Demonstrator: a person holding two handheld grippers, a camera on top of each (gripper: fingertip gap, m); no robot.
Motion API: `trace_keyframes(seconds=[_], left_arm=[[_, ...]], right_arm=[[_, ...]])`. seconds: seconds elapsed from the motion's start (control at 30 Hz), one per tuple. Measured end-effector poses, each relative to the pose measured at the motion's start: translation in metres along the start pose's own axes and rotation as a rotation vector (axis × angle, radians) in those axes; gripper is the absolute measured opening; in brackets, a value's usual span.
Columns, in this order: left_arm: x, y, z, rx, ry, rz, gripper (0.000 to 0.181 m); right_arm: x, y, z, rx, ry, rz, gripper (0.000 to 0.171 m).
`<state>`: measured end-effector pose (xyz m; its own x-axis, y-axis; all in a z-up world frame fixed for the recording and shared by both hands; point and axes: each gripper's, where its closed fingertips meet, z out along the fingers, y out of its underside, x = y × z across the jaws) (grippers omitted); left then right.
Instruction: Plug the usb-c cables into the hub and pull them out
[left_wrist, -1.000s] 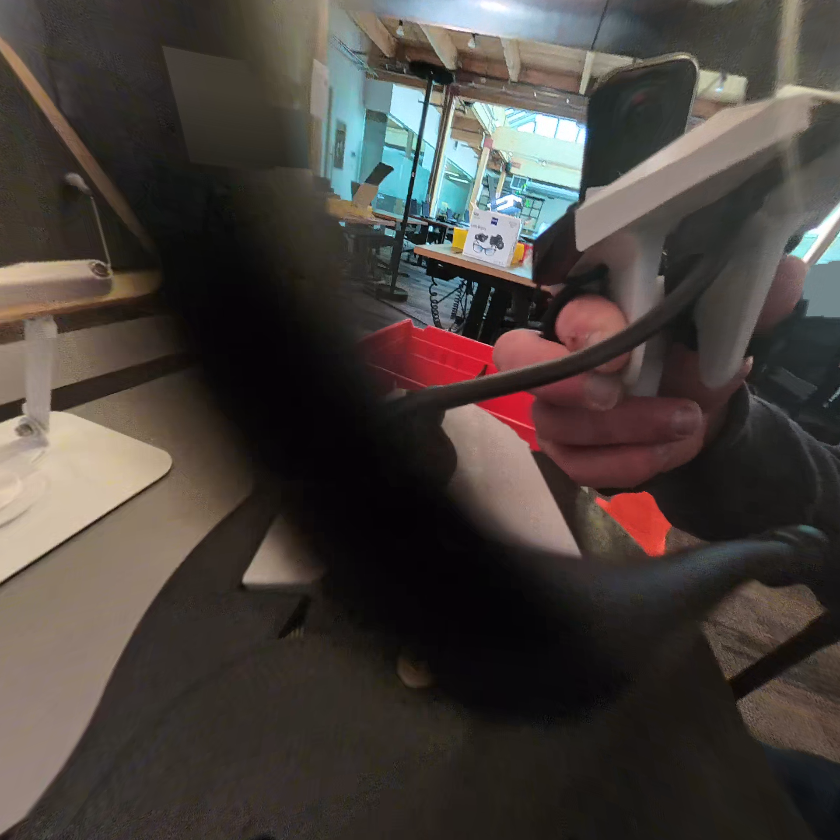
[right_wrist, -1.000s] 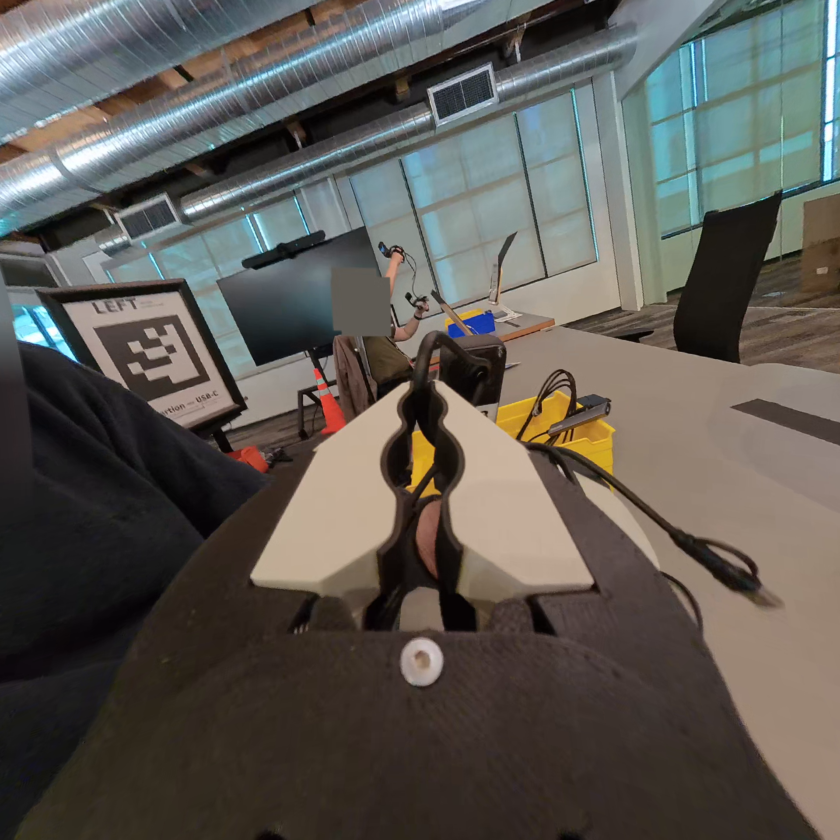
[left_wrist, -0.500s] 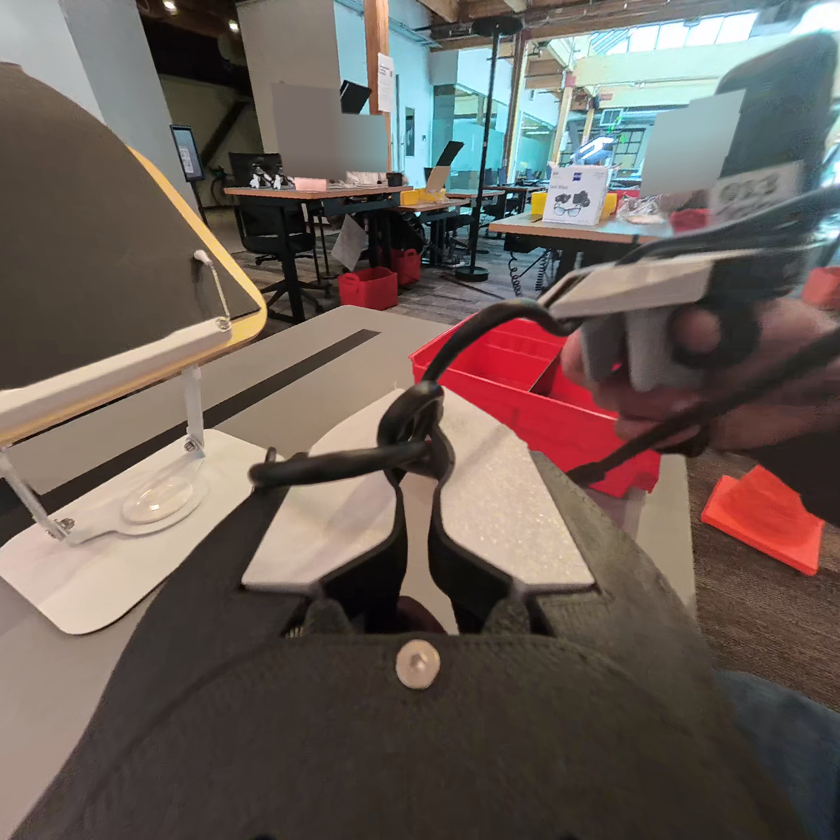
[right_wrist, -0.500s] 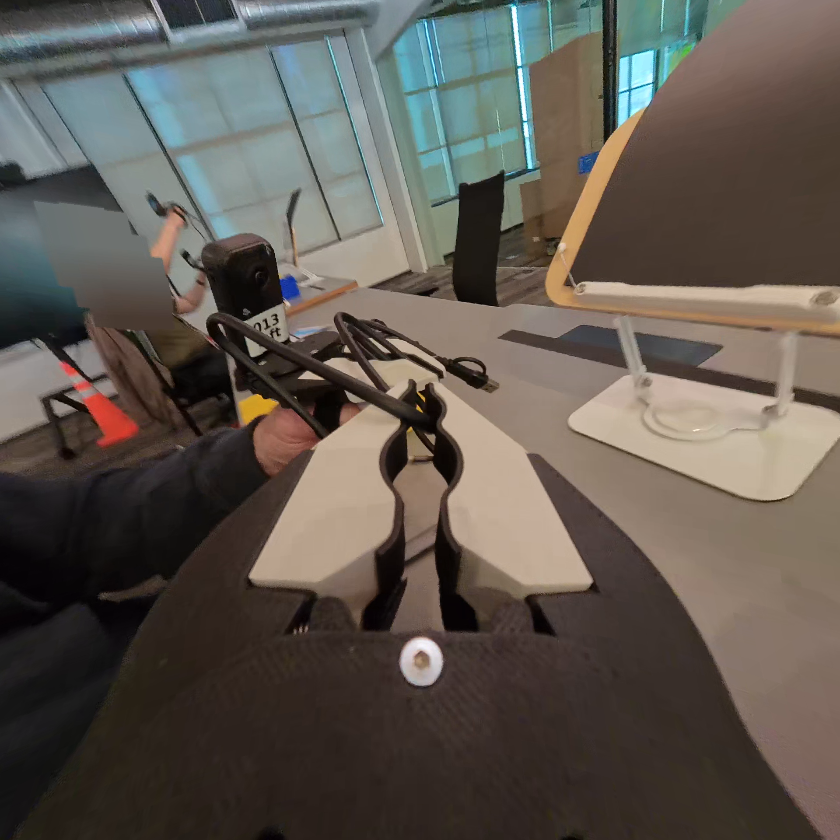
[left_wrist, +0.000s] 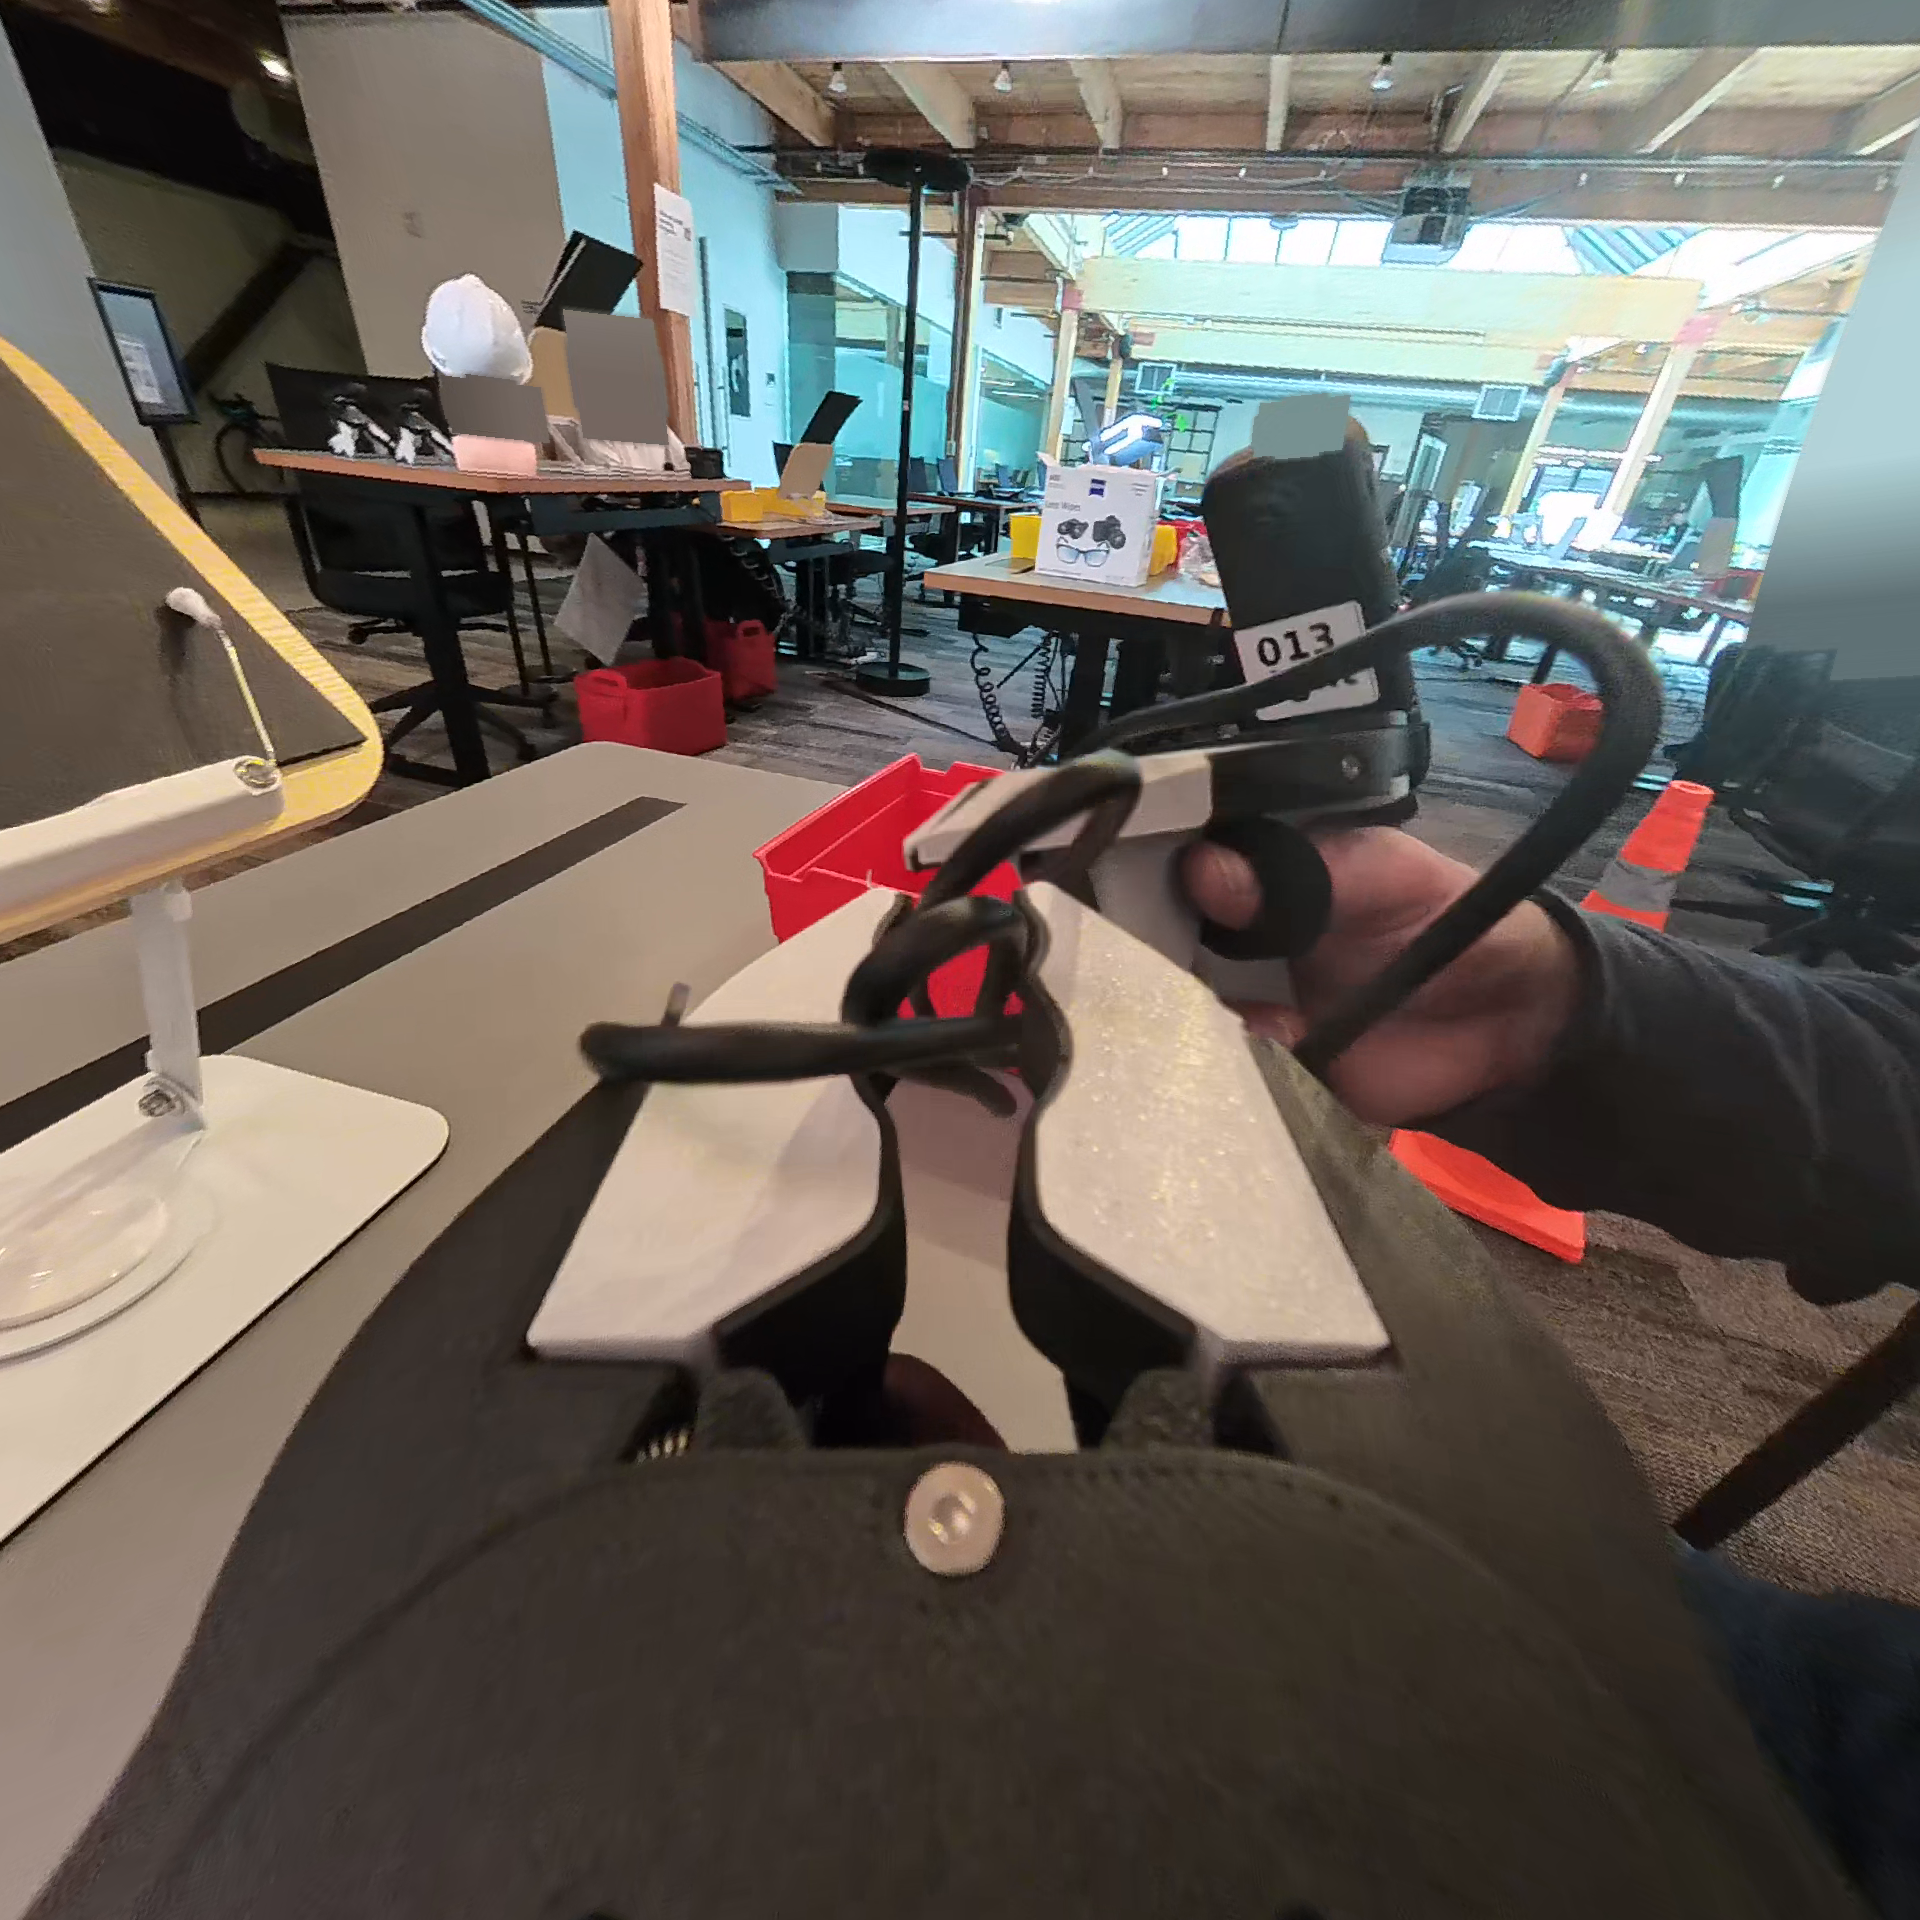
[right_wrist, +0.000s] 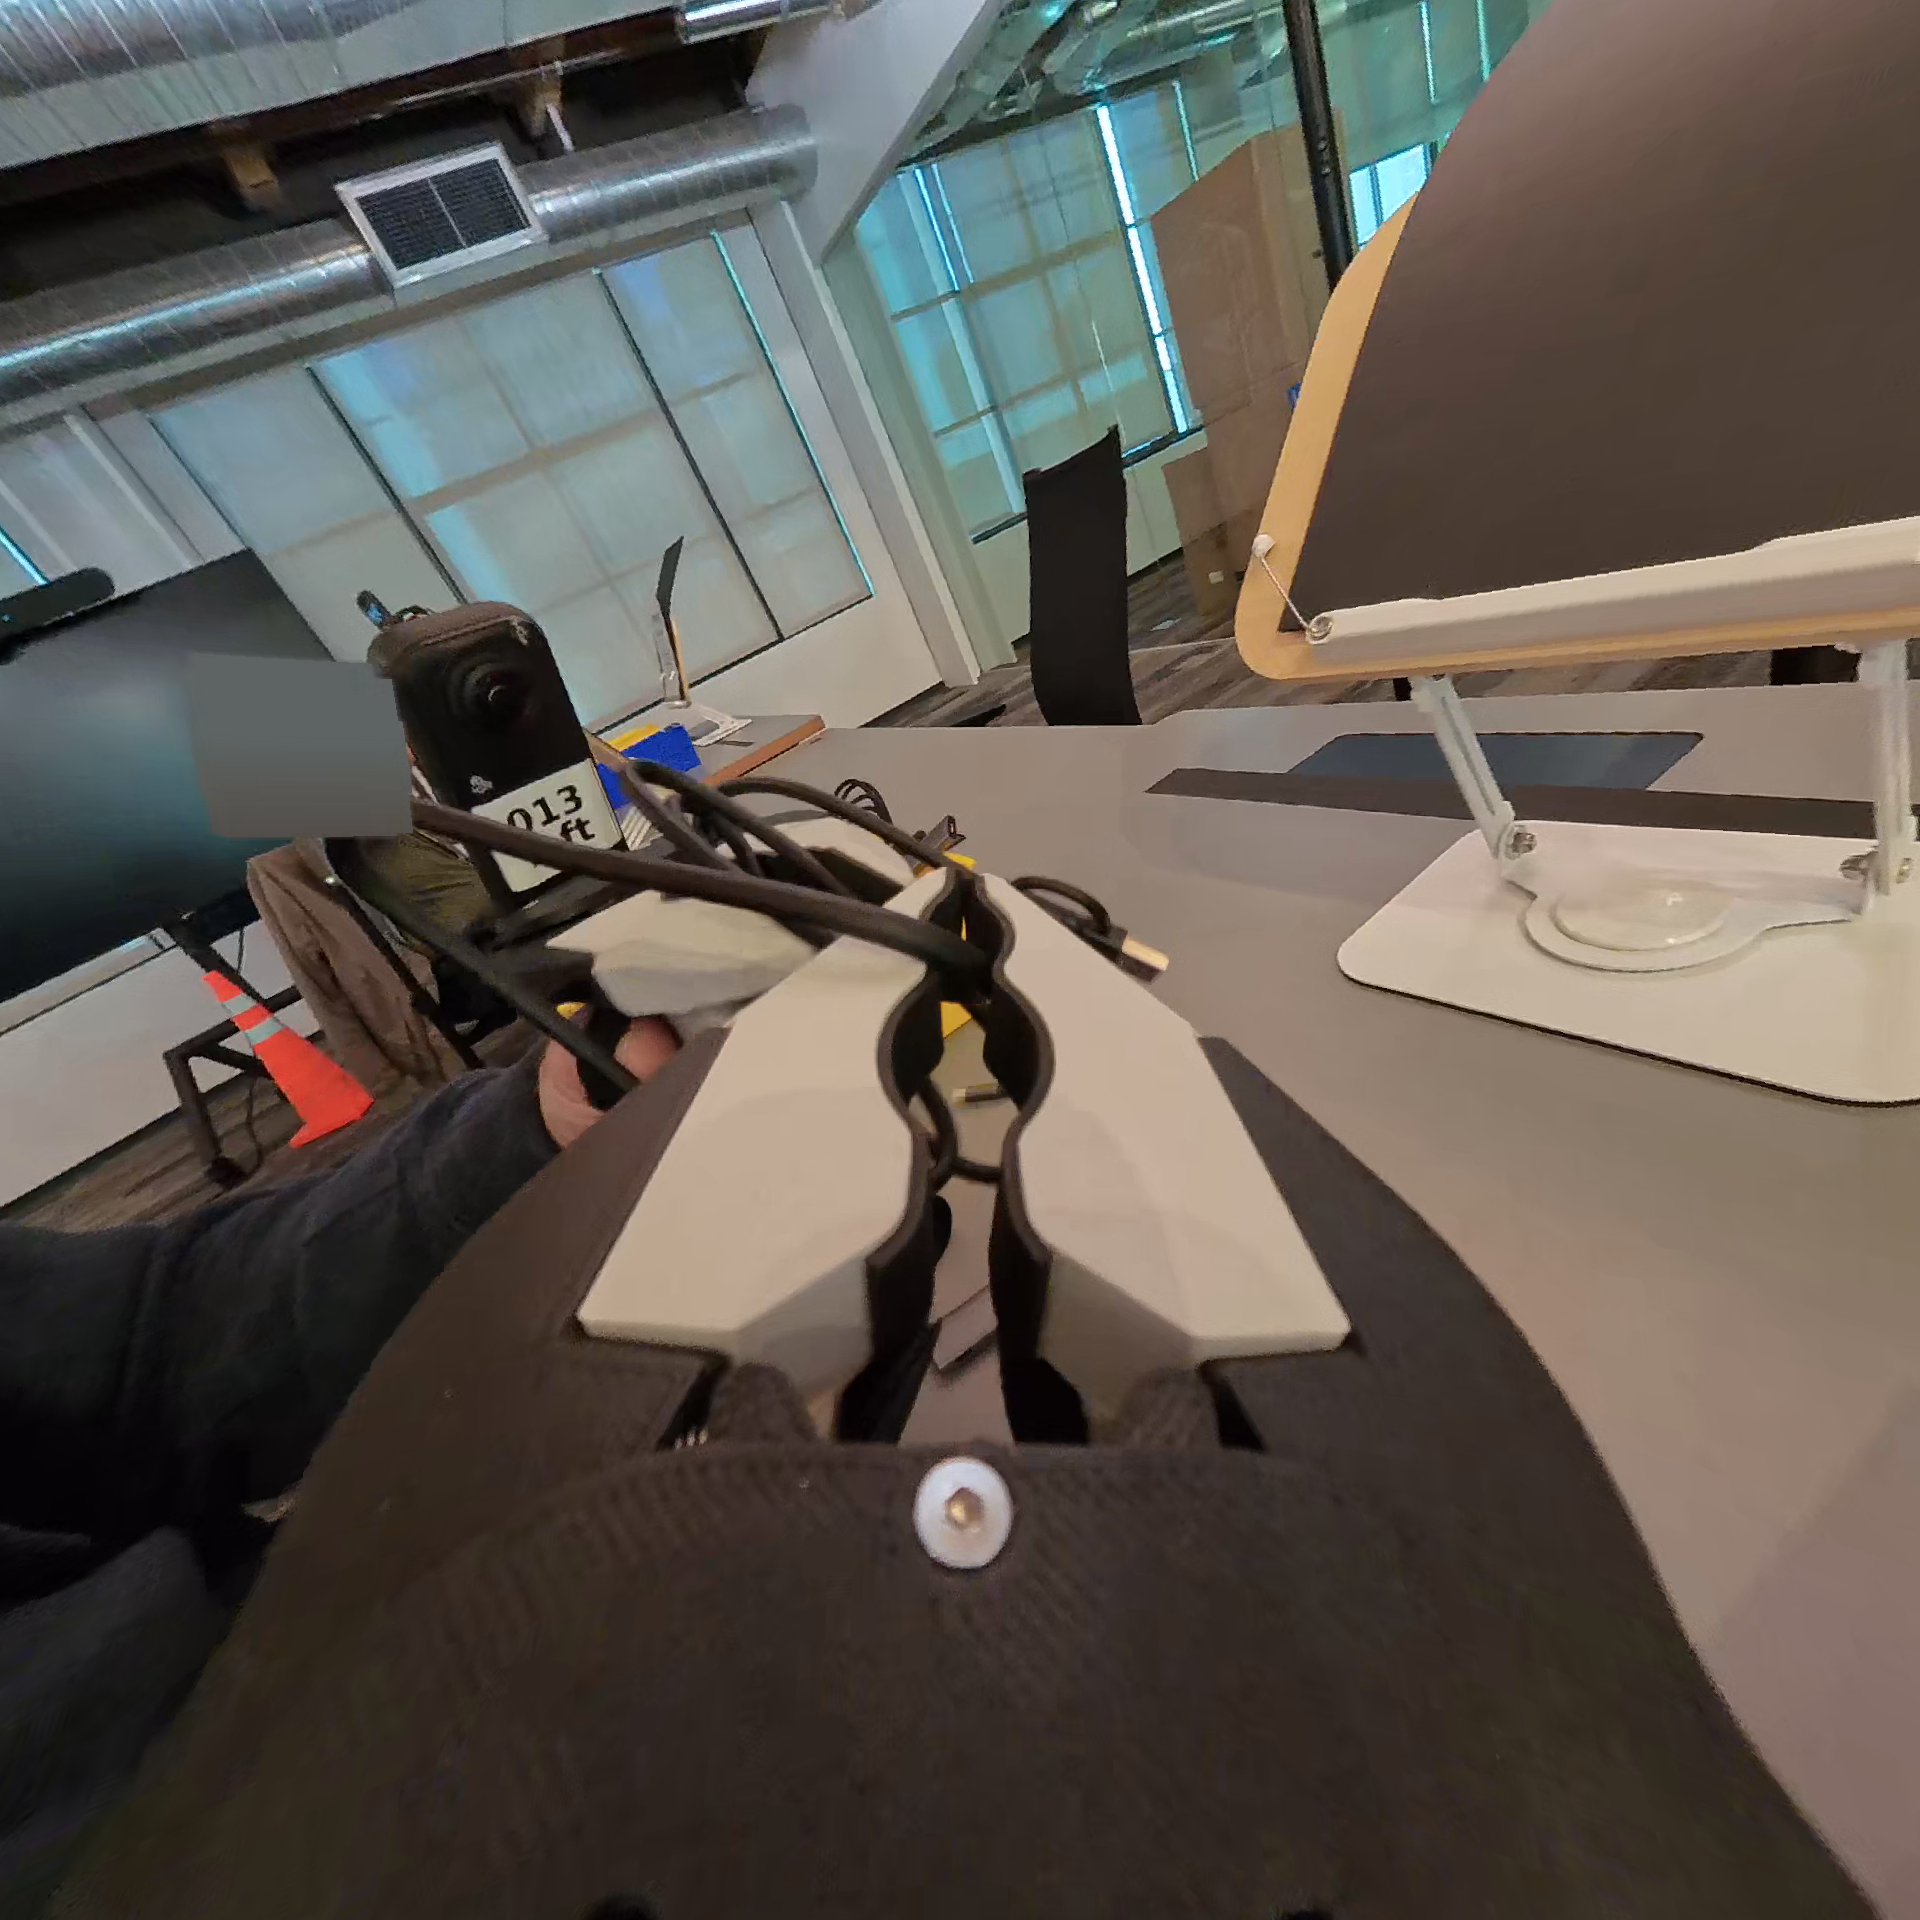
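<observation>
A bundle of black cables (left_wrist: 748, 1039) hangs between my two grippers above the grey table (left_wrist: 499, 894). My left gripper (left_wrist: 971, 925) is shut on a loop of it at the fingertips. My right gripper (right_wrist: 966, 914) is shut on a strand of the same black cable (right_wrist: 727, 883). The two grippers are close together: the right one shows in the left wrist view (left_wrist: 1049, 821) just beyond my left tips, and the left one shows in the right wrist view (right_wrist: 686, 951). A loose plug end (right_wrist: 1143, 954) sticks out past the right tips. No hub is in view.
A white stand base (left_wrist: 260, 1164) carrying a tilted dark board (right_wrist: 1662, 312) stands on the table. A red bin (left_wrist: 831, 862) sits at the table's edge behind the grippers. Orange cones (left_wrist: 1652, 862) stand on the floor. A person's hand (left_wrist: 1434, 997) holds the right gripper. The grippers are tip to tip, or close to it.
Both views have swung round toward the table and stand. The grippers have come closer together with the cable bundle between them. The dark blur over the left view is gone.
</observation>
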<state>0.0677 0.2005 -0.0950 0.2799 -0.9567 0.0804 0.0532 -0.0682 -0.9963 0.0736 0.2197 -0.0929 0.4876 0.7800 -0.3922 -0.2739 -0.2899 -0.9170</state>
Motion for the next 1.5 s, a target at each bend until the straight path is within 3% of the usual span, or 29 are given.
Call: trace_keyframes(seconds=[0.1, 0.27, 0.53, 0.7, 0.97, 1.07, 1.17, 1.23, 1.33, 1.5], left_arm=[[0.009, 0.002, 0.002, -0.002, 0.049, -0.005, 0.034], [0.006, 0.003, 0.004, 0.012, 0.031, -0.020, 0.039], [0.001, -0.004, 0.003, 0.061, -0.004, -0.056, 0.010], [-0.015, -0.014, -0.007, 0.088, -0.033, -0.117, 0.009], [-0.027, -0.010, -0.011, 0.014, -0.077, -0.119, 0.009], [-0.022, -0.008, -0.007, 0.010, -0.060, -0.135, 0.009], [-0.018, -0.004, -0.004, -0.023, -0.054, -0.116, 0.009], [-0.014, -0.001, -0.002, -0.047, -0.044, -0.100, 0.009], [-0.012, 0.003, -0.002, -0.075, -0.040, -0.078, 0.009], [-0.008, -0.005, -0.010, -0.021, 0.021, -0.080, 0.008]], right_arm=[[0.004, 0.001, 0.002, 0.001, 0.021, 0.001, 0.000], [0.003, 0.009, 0.006, -0.021, 0.014, -0.008, 0.000], [-0.003, 0.018, 0.012, -0.046, -0.004, -0.040, 0.001], [0.001, 0.014, -0.003, -0.060, 0.017, -0.105, 0.023], [-0.032, 0.001, -0.023, -0.165, 0.078, -0.600, 0.031], [-0.055, 0.028, -0.016, -0.320, -0.003, -0.889, 0.024], [-0.069, 0.030, -0.012, -0.279, -0.022, -1.050, 0.004], [-0.072, 0.026, -0.010, -0.276, -0.013, -1.094, 0.001], [-0.078, 0.021, -0.011, -0.284, -0.071, -0.992, 0.000], [-0.062, -0.035, -0.023, -0.040, -0.146, -0.400, 0.000]])
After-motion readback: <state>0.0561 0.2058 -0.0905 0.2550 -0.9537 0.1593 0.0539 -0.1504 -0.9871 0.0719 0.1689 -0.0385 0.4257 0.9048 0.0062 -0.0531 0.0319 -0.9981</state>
